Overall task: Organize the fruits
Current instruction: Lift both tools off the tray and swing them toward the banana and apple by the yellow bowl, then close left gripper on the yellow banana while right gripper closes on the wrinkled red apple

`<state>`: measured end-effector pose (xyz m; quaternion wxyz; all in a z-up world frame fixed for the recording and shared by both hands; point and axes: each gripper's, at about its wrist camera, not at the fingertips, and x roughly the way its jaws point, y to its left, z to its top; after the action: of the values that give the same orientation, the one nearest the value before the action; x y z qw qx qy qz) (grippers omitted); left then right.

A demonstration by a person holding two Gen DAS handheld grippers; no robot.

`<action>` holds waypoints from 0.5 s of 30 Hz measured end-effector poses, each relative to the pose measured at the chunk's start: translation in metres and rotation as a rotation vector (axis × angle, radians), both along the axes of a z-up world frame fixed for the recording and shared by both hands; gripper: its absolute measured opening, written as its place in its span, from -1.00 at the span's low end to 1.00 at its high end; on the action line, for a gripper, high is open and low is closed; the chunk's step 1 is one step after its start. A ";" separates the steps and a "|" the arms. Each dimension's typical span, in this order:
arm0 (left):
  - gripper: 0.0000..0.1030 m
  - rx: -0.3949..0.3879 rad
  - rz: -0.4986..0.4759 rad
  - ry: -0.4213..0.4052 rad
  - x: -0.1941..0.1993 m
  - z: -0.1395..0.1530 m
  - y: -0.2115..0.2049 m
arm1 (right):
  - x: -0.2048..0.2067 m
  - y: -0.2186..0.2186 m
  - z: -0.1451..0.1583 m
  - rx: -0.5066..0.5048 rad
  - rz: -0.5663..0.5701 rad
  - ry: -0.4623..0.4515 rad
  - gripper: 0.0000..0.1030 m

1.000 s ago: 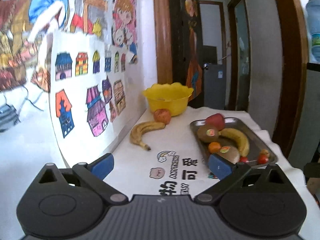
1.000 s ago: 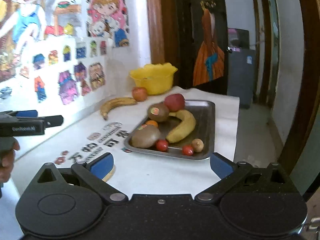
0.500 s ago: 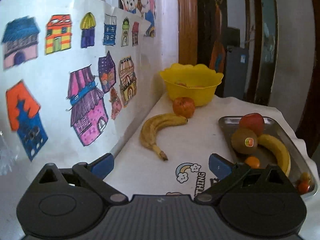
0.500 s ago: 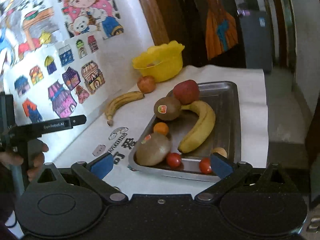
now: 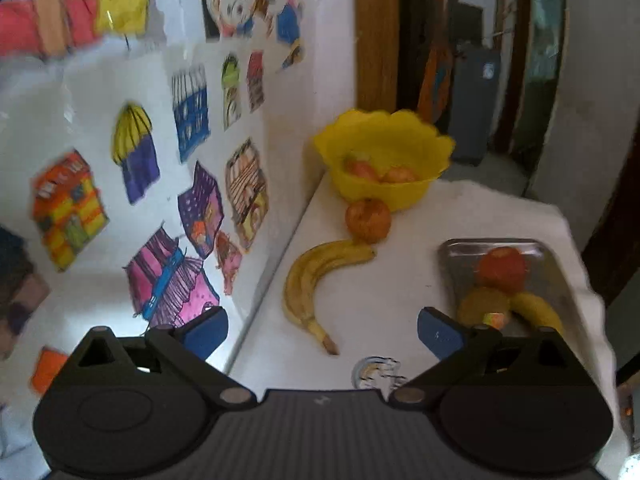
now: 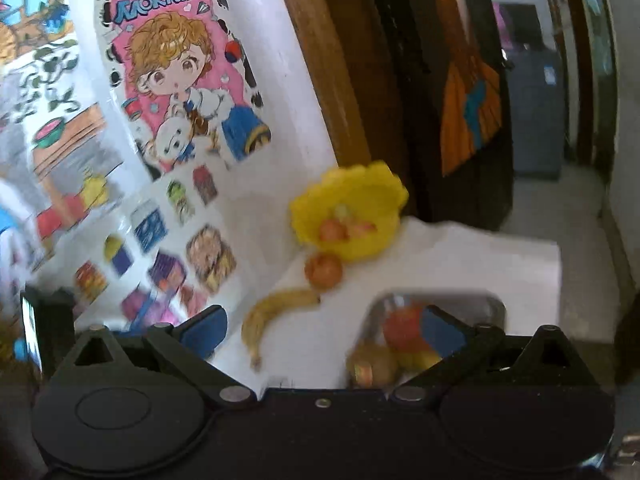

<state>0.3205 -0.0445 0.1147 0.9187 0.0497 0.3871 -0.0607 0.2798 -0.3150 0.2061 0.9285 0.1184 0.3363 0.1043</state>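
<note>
A loose banana (image 5: 316,280) lies on the white table, an apple (image 5: 368,220) at its far tip, and a yellow bowl (image 5: 384,160) with fruit inside stands behind. A metal tray (image 5: 560,276) at right holds a red apple (image 5: 502,268), a kiwi (image 5: 482,306) and a banana (image 5: 538,312). My left gripper (image 5: 322,330) is open and empty, above the near end of the loose banana. My right gripper (image 6: 324,330) is open and empty, raised above the tray (image 6: 472,304); banana (image 6: 272,316), apple (image 6: 323,270) and bowl (image 6: 352,216) show ahead.
A wall with coloured drawings (image 5: 168,184) runs along the table's left side. A wooden door frame (image 5: 376,32) stands behind the bowl. The table drops off at the right edge (image 5: 588,280) beyond the tray.
Both grippers moved forward toward the bowl end of the table and higher. The left one now hangs over the loose banana; the right view tilted up and blurred.
</note>
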 end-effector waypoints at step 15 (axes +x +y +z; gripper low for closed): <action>0.99 0.105 0.027 0.060 0.114 -0.121 -0.022 | 0.225 0.052 -0.166 -0.033 0.101 0.124 0.99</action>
<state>0.4343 -0.0665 -0.0067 0.9035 0.0905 0.4178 -0.0293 0.5053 -0.2627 0.0404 0.9012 0.0922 0.4004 0.1380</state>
